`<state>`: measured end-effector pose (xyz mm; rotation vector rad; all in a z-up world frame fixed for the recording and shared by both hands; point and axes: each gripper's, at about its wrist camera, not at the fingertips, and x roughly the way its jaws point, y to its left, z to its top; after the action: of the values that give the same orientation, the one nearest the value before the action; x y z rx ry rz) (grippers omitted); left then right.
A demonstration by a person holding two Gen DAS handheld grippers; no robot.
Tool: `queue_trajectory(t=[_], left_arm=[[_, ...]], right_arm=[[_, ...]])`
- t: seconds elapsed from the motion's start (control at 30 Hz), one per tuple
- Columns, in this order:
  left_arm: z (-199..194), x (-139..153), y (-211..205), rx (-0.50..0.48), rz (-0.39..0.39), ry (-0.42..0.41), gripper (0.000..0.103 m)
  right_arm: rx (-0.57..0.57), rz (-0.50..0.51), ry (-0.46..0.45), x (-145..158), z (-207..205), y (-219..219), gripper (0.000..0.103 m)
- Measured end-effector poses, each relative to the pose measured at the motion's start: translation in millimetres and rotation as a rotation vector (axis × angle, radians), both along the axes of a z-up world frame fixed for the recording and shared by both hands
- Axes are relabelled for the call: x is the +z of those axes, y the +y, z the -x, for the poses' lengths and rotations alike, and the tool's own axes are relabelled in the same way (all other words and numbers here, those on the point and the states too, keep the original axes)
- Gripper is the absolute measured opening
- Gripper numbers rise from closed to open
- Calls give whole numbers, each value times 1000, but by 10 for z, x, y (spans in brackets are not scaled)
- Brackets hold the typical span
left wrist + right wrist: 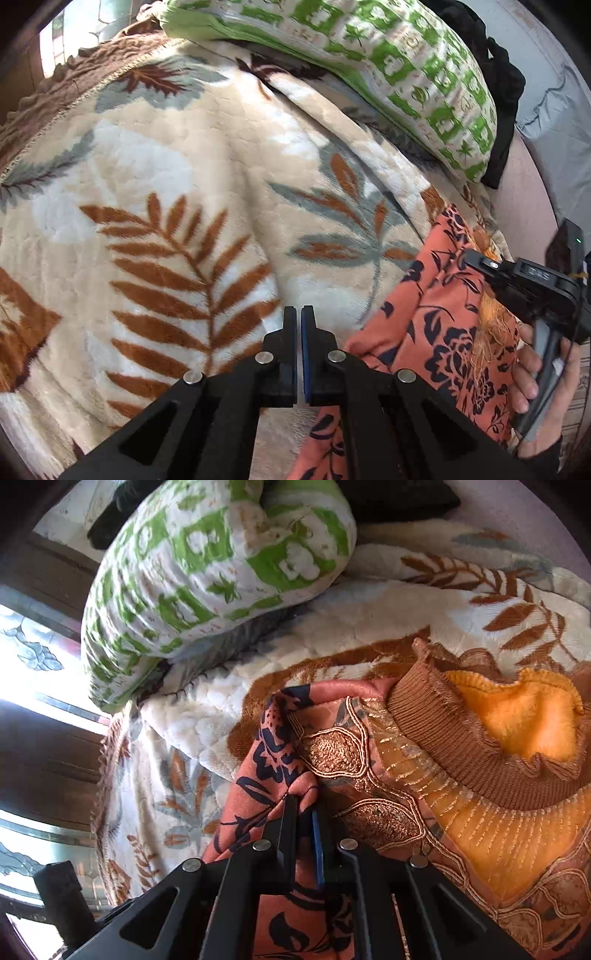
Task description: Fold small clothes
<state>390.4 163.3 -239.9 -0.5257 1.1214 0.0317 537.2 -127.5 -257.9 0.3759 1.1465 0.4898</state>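
An orange cloth with a dark floral print (pixel 436 332) lies on the leaf-patterned blanket (pixel 166 184) at the right of the left wrist view. My left gripper (pixel 299 314) is shut and empty over the blanket, left of the cloth. My right gripper (pixel 304 805) is shut on a fold of the same floral cloth (pixel 269 760); its body shows in the left wrist view (pixel 524 284), held by a hand. Beside it lie an orange garment with gold embroidery (pixel 480 830) and a brown ribbed knit piece (pixel 461 738).
A green-and-white pillow (pixel 388 55) rests at the far edge of the blanket; it also shows in the right wrist view (pixel 207 572). A black cloth (pixel 506 85) lies behind it. A bright window (pixel 33 657) is at the left.
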Motion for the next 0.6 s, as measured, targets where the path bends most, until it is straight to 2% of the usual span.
queue_trajectory(t=[0.1,0.13,0.17,0.2,0.23,0.27,0.3,0.33,0.37,0.43,0.53,0.6], left_arm=[[53,67,92,19,109,-3,2],[86,134,61,-7,150,-24,3],[136,226,-5,-45,168,-46,4],[200,336,-98,-90,165,-73,15],[284,458,-218,-138,152,-104,42],[390,577,-324,-179,137,-137,59],[494,689,-410,-205,121,-176,85],[610,787,-490,-226,107,-219,92],[734,855,-562,-251,98,-247,92],[969,854,-654,-280,105,-236,92],[1308,563,-730,-290,187,-151,92],[1507,308,-781,-285,227,-77,92]], right_arm=[[-7,-11,-133,463,466,-333,13],[12,-6,-155,567,709,-444,23],[32,-11,-165,632,982,-554,43],[39,-22,-175,672,1285,-679,59],[26,-34,-206,701,1611,-798,83],[5,-39,-249,722,1949,-915,88],[-10,-41,-270,716,2274,-1027,88],[-17,-57,-264,672,2571,-1109,88],[-28,-84,-240,593,2808,-1174,88],[-50,-87,-169,386,3259,-1291,88],[-76,-80,-87,-29,3695,-1343,86],[-45,-115,-33,-279,3795,-1288,78]])
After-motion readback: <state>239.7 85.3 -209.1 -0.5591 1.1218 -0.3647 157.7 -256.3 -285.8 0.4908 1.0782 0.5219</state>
